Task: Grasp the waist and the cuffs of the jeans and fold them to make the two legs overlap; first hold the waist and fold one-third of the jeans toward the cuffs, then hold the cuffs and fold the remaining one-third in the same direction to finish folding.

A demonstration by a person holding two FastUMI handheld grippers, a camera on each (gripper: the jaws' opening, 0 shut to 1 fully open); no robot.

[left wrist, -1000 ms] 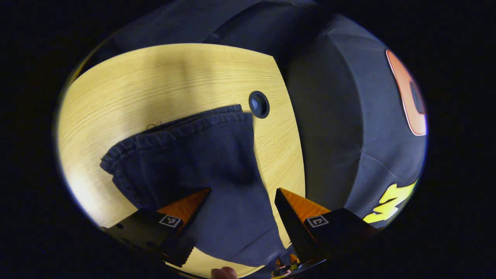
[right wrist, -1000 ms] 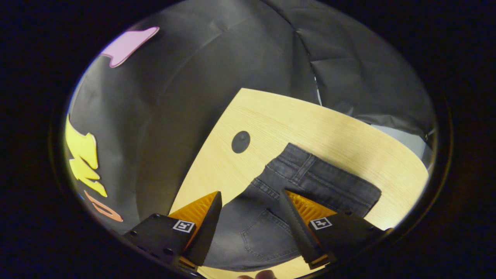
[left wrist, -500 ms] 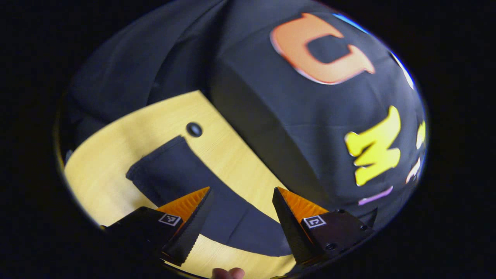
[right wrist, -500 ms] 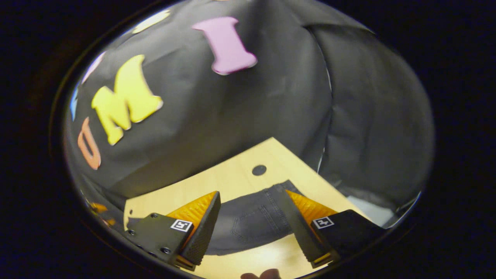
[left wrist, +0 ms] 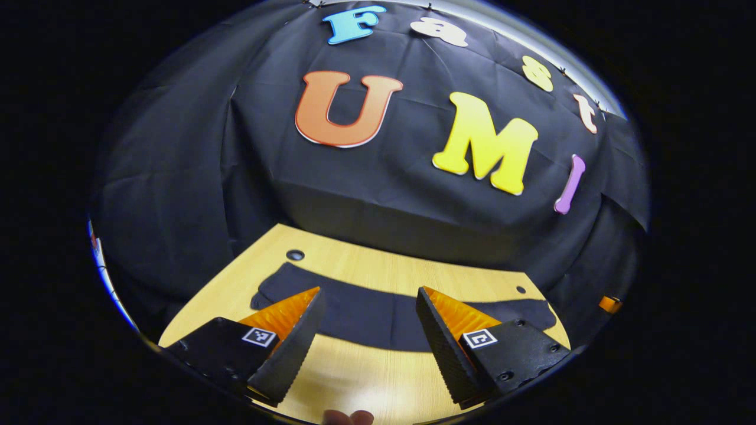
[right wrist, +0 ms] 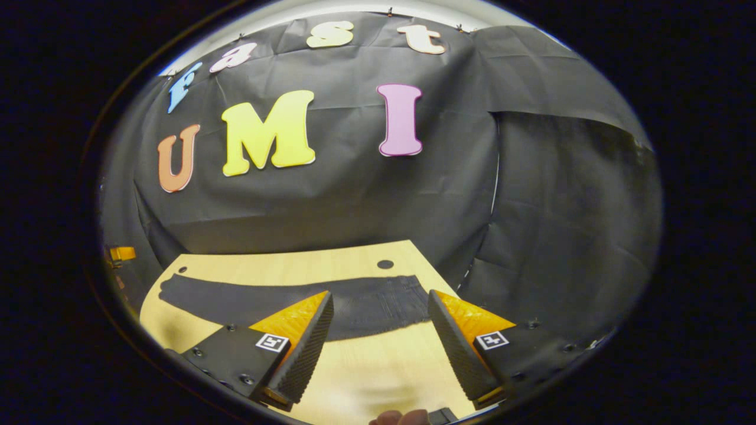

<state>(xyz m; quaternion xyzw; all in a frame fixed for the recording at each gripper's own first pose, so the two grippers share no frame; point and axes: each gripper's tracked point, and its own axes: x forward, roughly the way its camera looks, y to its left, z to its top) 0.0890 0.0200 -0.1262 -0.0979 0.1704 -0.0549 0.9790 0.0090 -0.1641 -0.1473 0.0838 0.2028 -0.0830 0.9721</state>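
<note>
Both hand-held grippers, left (left wrist: 366, 313) and right (right wrist: 381, 316), hang spread wide and empty. Dark denim jeans (left wrist: 366, 313) lie flat across the pale wooden table (left wrist: 366, 378).

Left gripper view: low over the table (left wrist: 378, 372), near edge, facing the booth wall. Right gripper view: likewise, from further right. Shared: table (right wrist: 366, 372), jeans (left wrist: 366, 316) (right wrist: 366, 307), booth wall.

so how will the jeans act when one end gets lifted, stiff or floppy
Likely floppy: the jeans lie flat in a long strip on the table. Lifted by one end, the rest would probably sag and drag. The thick-looking fabric suggests some weight.
</note>
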